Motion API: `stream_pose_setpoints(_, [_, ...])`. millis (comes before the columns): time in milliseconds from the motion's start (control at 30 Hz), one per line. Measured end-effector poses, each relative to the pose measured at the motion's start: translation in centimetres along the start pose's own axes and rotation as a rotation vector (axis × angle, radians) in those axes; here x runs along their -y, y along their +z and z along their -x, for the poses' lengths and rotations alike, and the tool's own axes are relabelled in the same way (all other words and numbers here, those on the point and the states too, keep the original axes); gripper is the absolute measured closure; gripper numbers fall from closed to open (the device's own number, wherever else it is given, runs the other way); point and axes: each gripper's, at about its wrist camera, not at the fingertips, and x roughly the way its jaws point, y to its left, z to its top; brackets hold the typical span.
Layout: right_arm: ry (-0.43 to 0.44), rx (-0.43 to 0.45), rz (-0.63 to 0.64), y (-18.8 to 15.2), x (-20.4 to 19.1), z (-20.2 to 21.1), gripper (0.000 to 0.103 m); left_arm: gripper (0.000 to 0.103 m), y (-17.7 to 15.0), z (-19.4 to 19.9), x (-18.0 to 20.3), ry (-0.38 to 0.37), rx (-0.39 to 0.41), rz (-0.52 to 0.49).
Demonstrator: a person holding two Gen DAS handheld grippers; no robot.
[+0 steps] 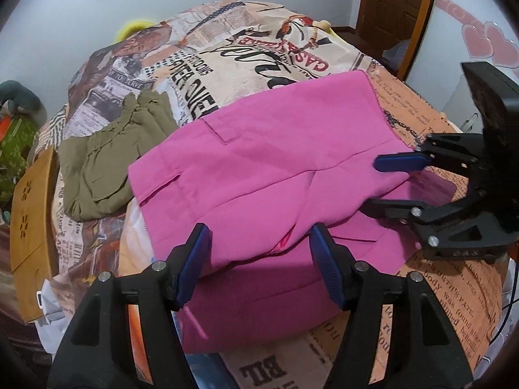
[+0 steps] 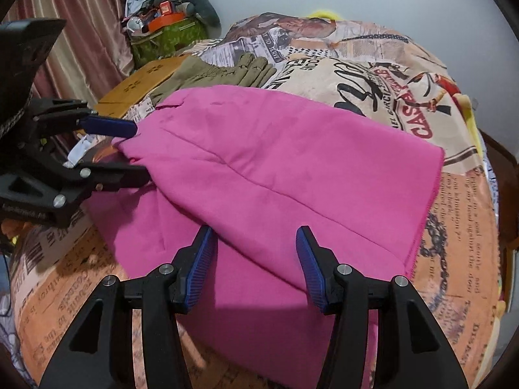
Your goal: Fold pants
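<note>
Newspaper-print bedspread (image 1: 454,308) carries your folded pink fabric pants (image 1: 275,162), both your left gripper (image 1: 256,259) and right gripper (image 2: 256,259) spread apart, gripping nothing.

Olive garment (image 1: 107,159) lies on newspaper-print bedspread (image 1: 227,52) beside a wooden board (image 1: 29,223).

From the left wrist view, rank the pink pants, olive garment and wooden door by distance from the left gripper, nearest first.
1. Pink pants: directly between and ahead of the left gripper.
2. Olive garment: farther, left.
3. Wooden door: farthest, upper right.
</note>
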Motion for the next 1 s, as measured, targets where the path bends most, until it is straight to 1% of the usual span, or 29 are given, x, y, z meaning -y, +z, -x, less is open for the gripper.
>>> stream_pose_setpoints(33, [0.007, 0.006, -0.011, 0.1, 0.2, 0.0, 0.060, 0.039, 0.1, -0.1, 0.1, -0.002, -0.001, -0.003])
stream_pose_setpoints(100, [0.026, 0.009, -0.030, 0.2, 0.4, 0.0, 0.080, 0.038, 0.1, -0.4, 0.5, -0.005, -0.006, -0.013])
stream_pose_setpoints(200, [0.044, 0.034, -0.059, 0.3, 0.7, 0.5, 0.091, 0.038, 0.2, -0.7, 1.0, 0.002, 0.002, -0.031])
stream_pose_setpoints(233, [0.045, 0.051, -0.064, 0.3, 0.8, 0.8, 0.092, 0.038, 0.3, -0.7, 1.2, 0.010, 0.009, -0.038])
stream_pose_setpoints(333, [0.048, 0.092, -0.079, 0.6, 1.0, 1.7, 0.095, 0.039, 0.4, -0.7, 1.5, 0.054, 0.036, -0.059])
stream_pose_setpoints(367, [0.057, 0.105, -0.091, 0.7, 1.0, 2.1, 0.095, 0.042, 0.5, -0.7, 1.6, 0.059, 0.043, -0.064])
stream_pose_setpoints(433, [0.068, 0.118, -0.104, 0.9, 1.1, 2.4, 0.095, 0.062, 0.8, -0.6, 1.7, 0.065, 0.055, -0.066])
stream_pose_setpoints(467, [0.070, 0.124, -0.104, 1.0, 1.0, 2.6, 0.096, 0.067, 0.9, -0.6, 1.7, 0.065, 0.056, -0.066])
stream_pose_setpoints(500, [0.072, 0.127, -0.104, 1.2, 1.0, 2.6, 0.096, 0.077, 1.0, -0.5, 1.7, 0.060, 0.056, -0.065])
stream_pose_setpoints(533, [0.075, 0.129, -0.104, 1.3, 1.0, 2.6, 0.096, 0.083, 1.1, -0.4, 1.8, 0.059, 0.059, -0.065])
stream_pose_setpoints(600, [0.081, 0.128, -0.103, 1.4, 0.8, 2.5, 0.096, 0.091, 1.2, -0.2, 2.0, 0.071, 0.068, -0.065])
stream_pose_setpoints(700, [0.086, 0.132, -0.100, 1.3, 0.6, 2.8, 0.096, 0.096, 1.5, 0.4, 1.9, 0.061, 0.080, -0.041])
stream_pose_setpoints(867, [0.093, 0.150, -0.098, 1.2, 0.4, 3.8, 0.096, 0.097, 1.7, 2.1, 1.6, 0.014, 0.104, -0.003])
stream_pose_setpoints(1000, [0.093, 0.166, -0.081, 1.1, -0.2, 4.9, 0.096, 0.097, 1.3, 3.4, 1.9, -0.003, 0.116, -0.011])
